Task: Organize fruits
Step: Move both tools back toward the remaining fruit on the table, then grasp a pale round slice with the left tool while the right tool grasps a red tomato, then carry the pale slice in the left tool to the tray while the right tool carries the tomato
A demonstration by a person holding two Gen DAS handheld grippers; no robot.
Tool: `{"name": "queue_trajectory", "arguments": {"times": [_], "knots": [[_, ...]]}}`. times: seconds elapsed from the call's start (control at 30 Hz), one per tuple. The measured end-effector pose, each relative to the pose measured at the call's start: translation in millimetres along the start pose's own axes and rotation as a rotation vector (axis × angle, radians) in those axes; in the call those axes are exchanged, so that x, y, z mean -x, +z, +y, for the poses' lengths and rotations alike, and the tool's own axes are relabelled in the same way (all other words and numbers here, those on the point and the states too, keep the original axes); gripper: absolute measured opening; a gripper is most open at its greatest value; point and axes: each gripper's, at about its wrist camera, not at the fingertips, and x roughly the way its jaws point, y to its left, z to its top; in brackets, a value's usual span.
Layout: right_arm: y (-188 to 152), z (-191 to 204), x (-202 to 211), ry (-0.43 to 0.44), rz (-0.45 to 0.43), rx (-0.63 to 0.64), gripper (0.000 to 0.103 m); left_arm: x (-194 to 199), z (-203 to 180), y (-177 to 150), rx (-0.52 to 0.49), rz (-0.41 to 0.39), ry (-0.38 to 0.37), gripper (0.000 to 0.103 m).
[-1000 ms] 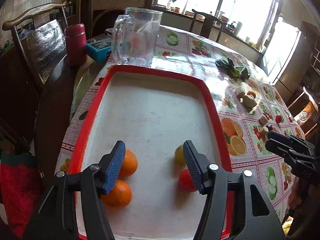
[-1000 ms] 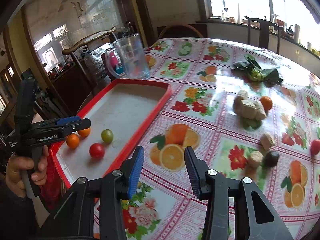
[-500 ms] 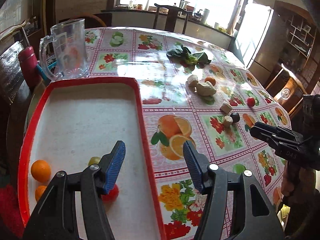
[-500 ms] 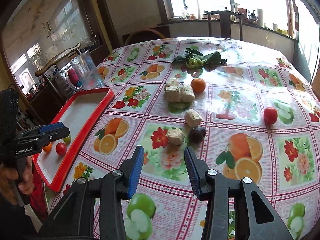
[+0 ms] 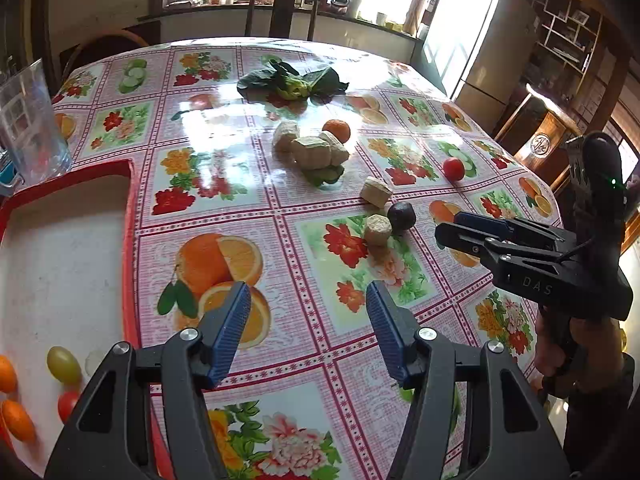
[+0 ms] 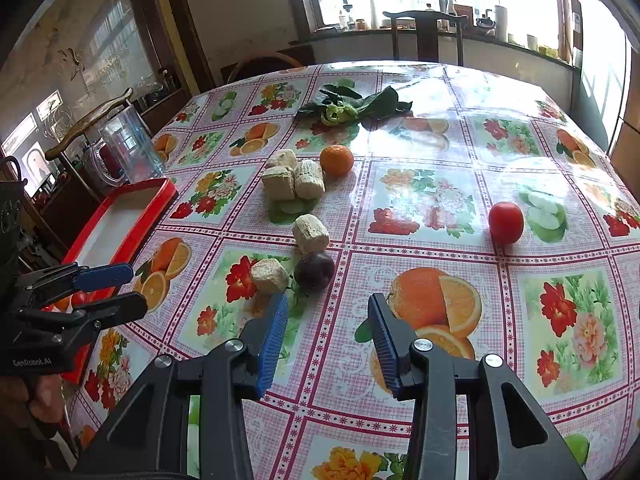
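A red-rimmed tray [image 5: 129, 216] lies at the table's left and holds two oranges [image 5: 16, 420], a red tomato [image 5: 67, 404] and a green-yellow fruit [image 5: 63, 365]. On the cloth lie an orange [image 6: 336, 160], a red tomato [image 6: 505, 217] and a dark plum [image 6: 314, 271]. My left gripper [image 5: 308, 330] is open and empty over the cloth right of the tray. My right gripper [image 6: 328, 338] is open and empty just short of the plum; it also shows in the left wrist view [image 5: 460, 227].
Beige blocks [image 6: 294, 180] sit in a cluster near the orange, with two more [image 6: 310, 233] beside the plum. Leafy greens [image 6: 352, 106] lie farther back. A clear glass jug [image 6: 128, 150] stands beyond the tray. Chairs ring the table.
Both grippers have swung right, away from the tray and toward the loose fruit on the cloth. The right gripper has come close to the plum. Both stay open.
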Motion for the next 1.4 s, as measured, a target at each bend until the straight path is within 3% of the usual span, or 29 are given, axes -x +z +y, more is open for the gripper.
{"name": "queue_trajectory", "arguments": {"times": [0.13,0.27,0.47,0.6,0.73,0.77,0.87,1.4], "knots": [[8,-18,2,-0.024,-0.027,-0.028,0.042,-19,-17,10,-0.037,0.014,-0.011,0.059],[16,-53,2,-0.101,-0.045,-0.082,0.043,-38,-30,18,-0.057,0.037,-0.024,0.059],[23,-100,-11,-0.191,-0.032,-0.145,0.043,-62,-42,27,-0.084,0.061,-0.034,0.059],[29,-117,-28,-0.204,-0.020,-0.167,0.043,-74,-46,32,-0.098,0.055,-0.025,0.058],[41,-117,-38,-0.232,-0.031,-0.138,0.038,-79,-48,38,-0.116,0.032,-0.030,0.049],[42,-116,-40,-0.239,-0.028,-0.132,0.031,-80,-48,39,-0.112,0.029,-0.049,0.042],[41,-111,-40,-0.204,-0.034,-0.134,0.031,-79,-47,39,-0.103,0.031,-0.098,0.021],[14,-31,-5,-0.074,-0.048,-0.074,0.031,-33,-25,17,-0.066,-0.005,-0.073,0.021]]}}
